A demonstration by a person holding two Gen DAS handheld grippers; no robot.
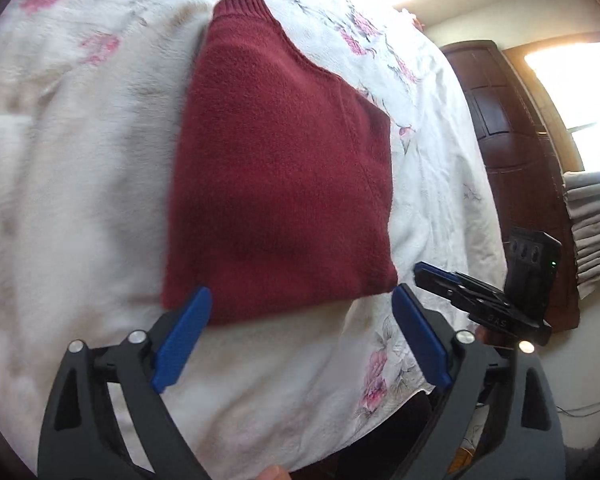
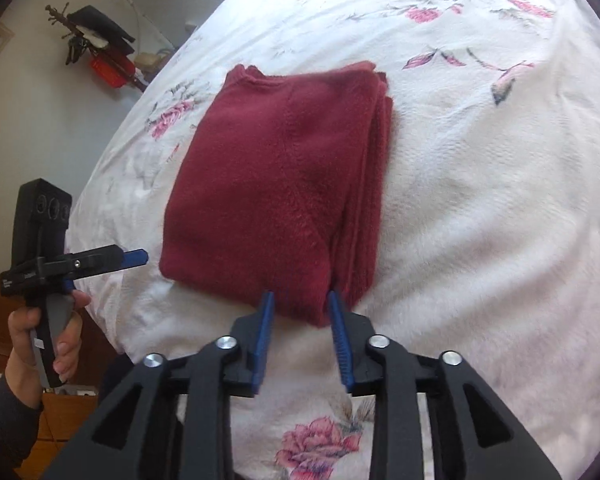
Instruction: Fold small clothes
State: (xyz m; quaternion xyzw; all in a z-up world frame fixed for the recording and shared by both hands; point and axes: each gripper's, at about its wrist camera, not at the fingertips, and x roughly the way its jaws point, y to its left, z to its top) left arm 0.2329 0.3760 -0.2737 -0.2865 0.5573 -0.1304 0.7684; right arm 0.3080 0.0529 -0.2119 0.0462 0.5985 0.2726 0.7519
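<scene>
Nearest your right wrist camera, your right claw [image 2: 301, 312] has its blue fingers [image 2: 265, 336] a narrow gap apart, either side of the near corner of the folded dark red sweater [image 2: 276, 184]; you cannot tell from this view whether they touch the knit, and nothing is clamped. In the left wrist view, your left claw [image 1: 302, 312] stands wide apart, its blue fingers [image 1: 182, 340] framing the near edge of the sweater [image 1: 280, 168], the left fingertip over the near left corner and the right one just beside the near right corner. The sweater lies flat on the bed [image 2: 480, 220], on a white cover printed with pink flowers [image 2: 320, 444], folded into a compact rectangle. Its long axis runs away from you, from the near edge by the claws toward the far end, where the ribbed collar [image 1: 240, 4] points away in the left view. In the right view the stacked folded layers [image 2: 374, 184] show along its right side. There are no containers holding anything here; the sweater rests directly on the bed cover. In the right view your left hand [image 2: 48, 332] grips the handle of the left claw [image 2: 134, 258] off the bed's left edge, well apart from the sweater. In the left view the right claw [image 1: 432, 272] sits just beside the sweater's near right corner.
</scene>
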